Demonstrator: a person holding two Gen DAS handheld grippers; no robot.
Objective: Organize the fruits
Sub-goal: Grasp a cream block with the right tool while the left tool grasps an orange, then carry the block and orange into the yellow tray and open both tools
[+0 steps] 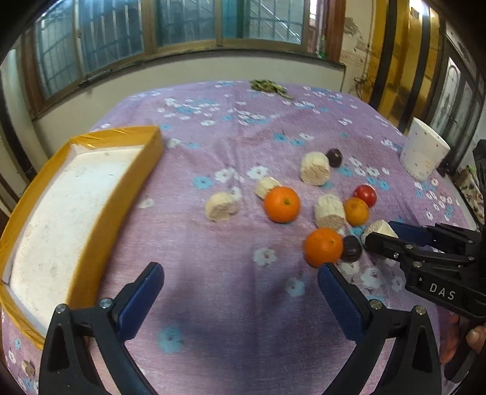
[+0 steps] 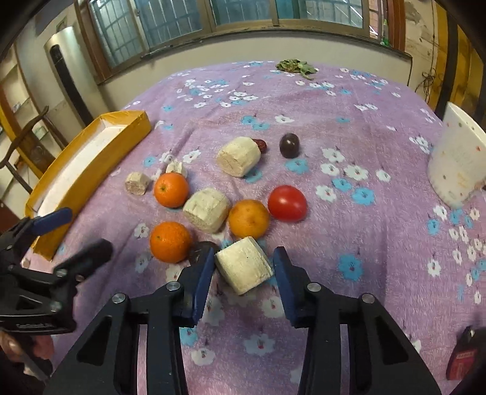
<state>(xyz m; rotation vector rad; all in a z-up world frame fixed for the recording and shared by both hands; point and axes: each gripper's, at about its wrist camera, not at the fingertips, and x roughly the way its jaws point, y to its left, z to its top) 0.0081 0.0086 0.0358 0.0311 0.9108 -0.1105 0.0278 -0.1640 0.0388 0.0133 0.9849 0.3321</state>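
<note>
Purple floral tablecloth (image 2: 349, 145) under scattered fruit; barred windows (image 2: 243, 15) behind.

Tablecloth (image 2: 349, 145): purple, printed with white and blue flowers. Tray (image 1: 127, 194): walls wrapped in yellow-orange tape, interior white. Three oranges noted, e.g. orange (image 2: 170, 241), bright orange. Tomato (image 2: 287, 203): red. Plum (image 2: 289, 145): dark purple, nearly black. Cut blocks (image 2: 243, 265): pale cream, tan on the cut faces. Cup (image 1: 423, 153): white with small coloured dots. Gripper pads (image 2: 200, 285): blue, on black frames.
</note>
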